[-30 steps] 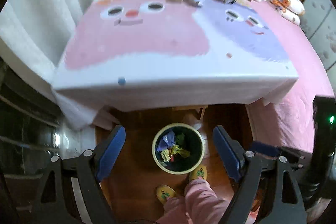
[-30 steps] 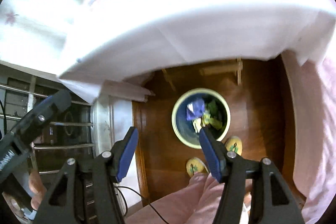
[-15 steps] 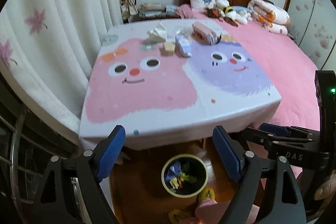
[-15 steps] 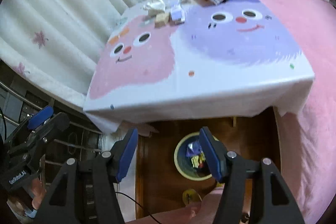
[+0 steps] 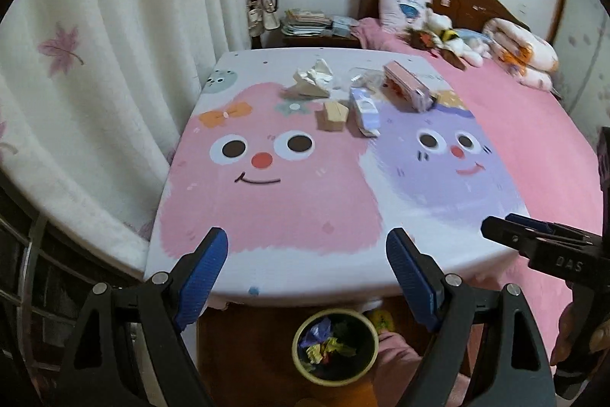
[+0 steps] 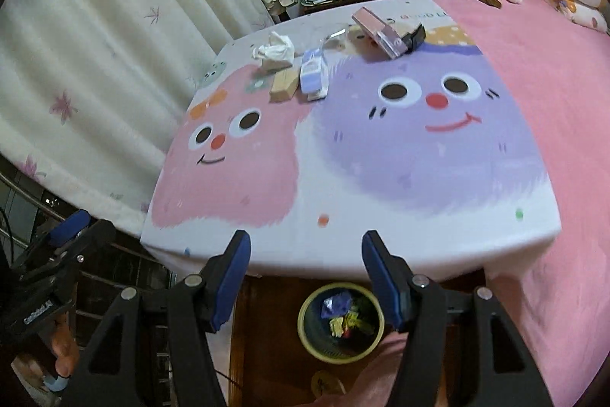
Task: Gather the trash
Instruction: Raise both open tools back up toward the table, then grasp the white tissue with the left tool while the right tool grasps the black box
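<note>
A round yellow-rimmed bin [image 5: 335, 348] [image 6: 341, 323] stands on the wooden floor under the table's near edge, with crumpled wrappers inside. Far across the cartoon tablecloth [image 5: 274, 185] [image 6: 381, 155] lie a crumpled white tissue [image 5: 314, 75] [image 6: 276, 50], a tan box [image 5: 334, 116] [image 6: 284, 84], a blue-and-white pack [image 5: 365, 111] [image 6: 313, 73] and a pink box [image 5: 408, 87] [image 6: 379, 27]. My left gripper [image 5: 307, 256] hangs open and empty over the near edge. My right gripper [image 6: 306, 258] is also open and empty there. Both are well short of the trash.
A pink bed [image 6: 553, 63] with pillows and soft toys runs along the right of the table. White curtains [image 5: 95, 82] hang on the left, with a metal rail below. A person's pink trouser leg and yellow slipper [image 5: 383, 319] are beside the bin.
Both grippers have risen and tipped upward from looking down at the bin; the whole tabletop and its trash have come into view. Their jaws stay at the same width.
</note>
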{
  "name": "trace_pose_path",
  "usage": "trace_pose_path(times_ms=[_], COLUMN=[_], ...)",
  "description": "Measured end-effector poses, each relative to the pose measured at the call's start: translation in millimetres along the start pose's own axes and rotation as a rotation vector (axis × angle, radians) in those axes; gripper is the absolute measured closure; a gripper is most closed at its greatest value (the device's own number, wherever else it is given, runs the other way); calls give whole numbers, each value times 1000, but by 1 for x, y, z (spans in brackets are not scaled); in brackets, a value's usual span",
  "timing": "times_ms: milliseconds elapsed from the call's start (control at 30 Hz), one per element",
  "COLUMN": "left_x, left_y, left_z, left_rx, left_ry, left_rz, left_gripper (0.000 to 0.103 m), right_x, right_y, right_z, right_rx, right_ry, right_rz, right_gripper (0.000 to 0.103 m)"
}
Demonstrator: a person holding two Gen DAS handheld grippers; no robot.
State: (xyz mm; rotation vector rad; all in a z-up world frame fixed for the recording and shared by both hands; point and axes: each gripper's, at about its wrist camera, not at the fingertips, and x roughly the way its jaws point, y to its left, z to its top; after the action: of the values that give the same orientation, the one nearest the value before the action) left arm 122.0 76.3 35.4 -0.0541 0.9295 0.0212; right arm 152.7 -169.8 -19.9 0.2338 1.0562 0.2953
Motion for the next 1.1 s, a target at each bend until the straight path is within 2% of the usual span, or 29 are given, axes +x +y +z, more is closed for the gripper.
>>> trace_pose_path(times_ms=[200, 367, 500, 633, 800, 933, 1100], left_x=[66, 123, 165, 203, 236, 259, 288], left_y=[-9, -20, -26, -28, -24, -17, -5], left_z=[56, 113, 150, 177, 200, 214, 225], left_rx=[-111, -149, -174, -189, -211, -234, -282], left_ry=[31, 38, 48, 66, 90, 110, 156], left_rz=[5, 30, 60, 93, 115, 120, 113], left_gripper=[19, 19, 19, 19, 19, 19, 19], right_x=[38, 68, 95, 125, 159, 184, 206], right_y=[-42, -93, -136, -176, -210, -211, -198], right_z=[72, 140, 194, 234, 258, 266, 269], right_rx=[-47, -32, 6, 101, 244, 260, 212], right_ry=[47, 70, 71, 66, 92, 137, 183], right_rz=[21, 8, -9, -13, 28, 40, 28], right_gripper=[42, 42, 42, 42, 43, 57, 71])
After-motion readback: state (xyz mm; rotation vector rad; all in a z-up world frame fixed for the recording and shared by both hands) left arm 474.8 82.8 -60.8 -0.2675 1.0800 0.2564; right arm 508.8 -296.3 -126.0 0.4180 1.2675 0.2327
